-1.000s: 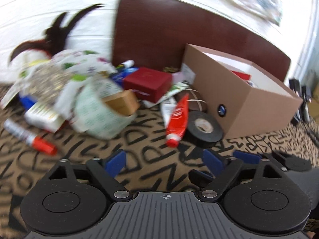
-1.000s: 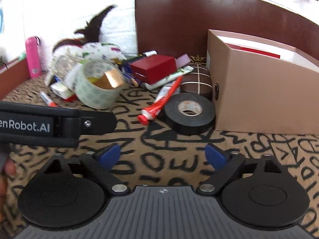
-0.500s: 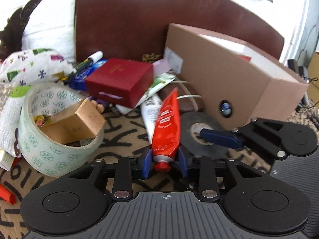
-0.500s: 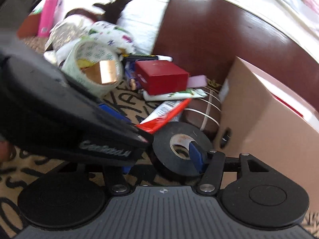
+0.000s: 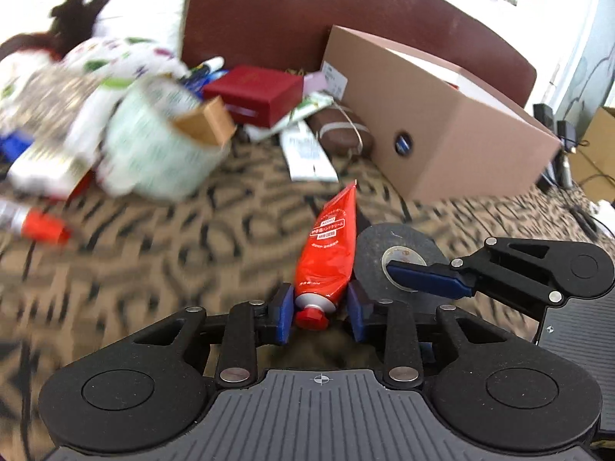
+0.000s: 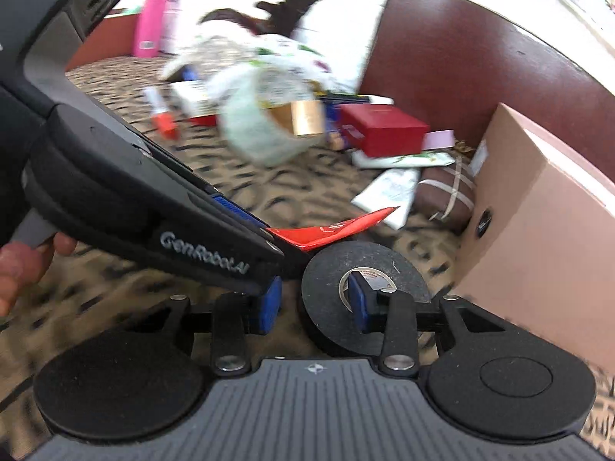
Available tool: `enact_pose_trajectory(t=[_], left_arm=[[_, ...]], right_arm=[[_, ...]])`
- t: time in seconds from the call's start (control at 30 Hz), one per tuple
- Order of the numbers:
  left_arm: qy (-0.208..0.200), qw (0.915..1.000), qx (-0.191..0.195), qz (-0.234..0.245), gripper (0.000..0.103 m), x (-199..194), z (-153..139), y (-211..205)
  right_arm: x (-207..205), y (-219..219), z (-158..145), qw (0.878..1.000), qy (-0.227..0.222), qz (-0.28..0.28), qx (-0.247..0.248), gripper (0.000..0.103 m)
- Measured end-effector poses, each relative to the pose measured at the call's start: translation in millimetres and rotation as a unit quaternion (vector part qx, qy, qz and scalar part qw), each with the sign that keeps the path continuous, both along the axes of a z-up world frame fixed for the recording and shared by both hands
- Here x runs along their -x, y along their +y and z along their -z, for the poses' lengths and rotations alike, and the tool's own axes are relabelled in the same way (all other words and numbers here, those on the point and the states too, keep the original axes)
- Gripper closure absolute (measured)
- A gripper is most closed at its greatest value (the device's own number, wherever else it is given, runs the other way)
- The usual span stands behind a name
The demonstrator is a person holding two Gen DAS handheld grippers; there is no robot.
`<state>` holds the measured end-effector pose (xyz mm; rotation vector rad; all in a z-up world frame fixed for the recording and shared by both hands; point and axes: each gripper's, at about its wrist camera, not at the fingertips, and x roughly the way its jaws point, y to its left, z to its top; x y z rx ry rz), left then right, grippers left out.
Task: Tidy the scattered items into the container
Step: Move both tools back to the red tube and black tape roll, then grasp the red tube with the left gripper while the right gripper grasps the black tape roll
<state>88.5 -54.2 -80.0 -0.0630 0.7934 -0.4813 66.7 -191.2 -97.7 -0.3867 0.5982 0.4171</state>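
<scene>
Two grips close together, low centre of both frames: the left gripper point(image 5: 319, 313) clenches the soft red tube point(image 5: 329, 251) by its stiffer cap end, while the right gripper point(image 6: 313, 303) has just closed across the light, rigid tape roll's point(image 6: 365, 271) wall, near the cardboard box point(image 5: 442, 115).

Readable txt: "GenRobot.AI" in pale letters on black body of left gripper point(image 6: 203, 259), right wrist view. Red tube point(image 5: 329, 246) has white print block w/ small chars, looks Japanese, too small to read. White label on cardboard box point(image 5: 333, 77): print not legible. Round dark sticker on box side, no readable txt. Rest blurred, nothing else legible.
</scene>
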Motion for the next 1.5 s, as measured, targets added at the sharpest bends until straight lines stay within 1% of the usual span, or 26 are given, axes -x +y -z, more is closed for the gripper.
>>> enact_pose_trajectory(t=[0.1,0.17,0.2,0.23,0.27,0.33,0.4,0.5,0.57,0.6,0.67,0.7,0.73,0.77,0.8,0.9,1.03,1.07,1.1,1.17,1.23,1.27,1.37,1.5], left_arm=[[0.006,1.0,0.0,0.006,0.072,33,-1,9],[0.006,0.9999,-0.007,0.009,0.064,49,-4,14],[0.001,0.9998,-0.017,0.004,0.048,56,-5,14],[-0.008,0.9995,-0.031,-0.003,0.044,61,-7,14],[-0.017,0.9988,-0.044,-0.008,0.041,65,-7,14],[-0.022,0.9983,-0.055,-0.004,0.042,68,-9,15],[-0.019,0.9988,-0.045,0.005,0.049,70,-11,16],[-0.024,0.9983,-0.05,0.015,0.05,67,-12,10],[-0.029,0.9977,-0.057,0.02,0.05,65,-11,4],[-0.03,0.9974,-0.061,0.025,0.049,63,-10,1],[-0.027,0.9966,-0.071,0.031,0.051,56,-6,-5],[-0.025,0.9965,-0.074,0.031,0.053,53,-3,-6],[-0.025,0.9966,-0.073,0.03,0.054,51,-2,-6],[-0.024,0.9969,-0.07,0.027,0.06,49,-2,-6],[-0.02,0.9972,-0.067,0.024,0.07,47,-2,-5],[-0.01,0.9984,-0.052,0.017,0.071,43,-3,2],[-0.013,0.9984,-0.054,0.007,0.067,39,-2,2],[-0.015,0.998,-0.06,0.009,0.057,37,-3,-1],[-0.017,0.9975,-0.068,0.012,0.053,36,-3,-6],[-0.022,0.9959,-0.086,0.02,0.055,32,-3,-16],[-0.025,0.9943,-0.101,0.021,0.063,31,-4,-21],[-0.022,0.9947,-0.099,0.019,0.071,30,-4,-20],[-0.001,0.9984,-0.056,0.011,0.071,30,-7,-7],[0.012,0.9999,-0.011,0.005,0.071,36,-12,4]], right_arm=[[38,8,-2,1.0,0.004,-0.013,-0.001,0.059],[58,11,-4,1.0,0.009,-0.016,-0.006,0.059],[67,11,-5,1.0,0.01,-0.016,-0.012,0.056],[75,11,-7,1.0,0.009,-0.015,-0.018,0.051],[83,9,-10,1.0,0.004,-0.012,-0.024,0.048],[93,3,-19,0.999,0.005,0.0,-0.04,0.046],[98,-7,-29,0.998,0.003,0.019,-0.059,0.046],[95,-25,-37,0.995,0.008,0.066,-0.077,0.048],[84,-35,-37,0.99,0.024,0.104,-0.096,0.053],[77,-40,-36,0.986,0.036,0.121,-0.108,0.058],[65,-45,-33,0.982,0.054,0.134,-0.124,0.061],[60,-44,-31,0.981,0.06,0.135,-0.125,0.063],[55,-42,-28,0.981,0.064,0.133,-0.123,0.064],[50,-39,-25,0.982,0.07,0.132,-0.119,0.064],[45,-38,-22,0.981,0.076,0.133,-0.118,0.065],[34,-37,-14,0.977,0.093,0.145,-0.121,0.065],[31,-40,-13,0.975,0.1,0.149,-0.13,0.067],[31,-41,-12,0.974,0.101,0.15,-0.134,0.067],[30,-41,-11,0.974,0.102,0.15,-0.138,0.067],[30,-41,-11,0.974,0.101,0.151,-0.138,0.067],[32,-41,-11,0.974,0.096,0.152,-0.14,0.067],[33,-43,-10,0.972,0.095,0.155,-0.148,0.067],[37,-51,-10,0.964,0.095,0.168,-0.181,0.069],[47,-62,-12,0.957,0.1,0.174,-0.209,0.07]])
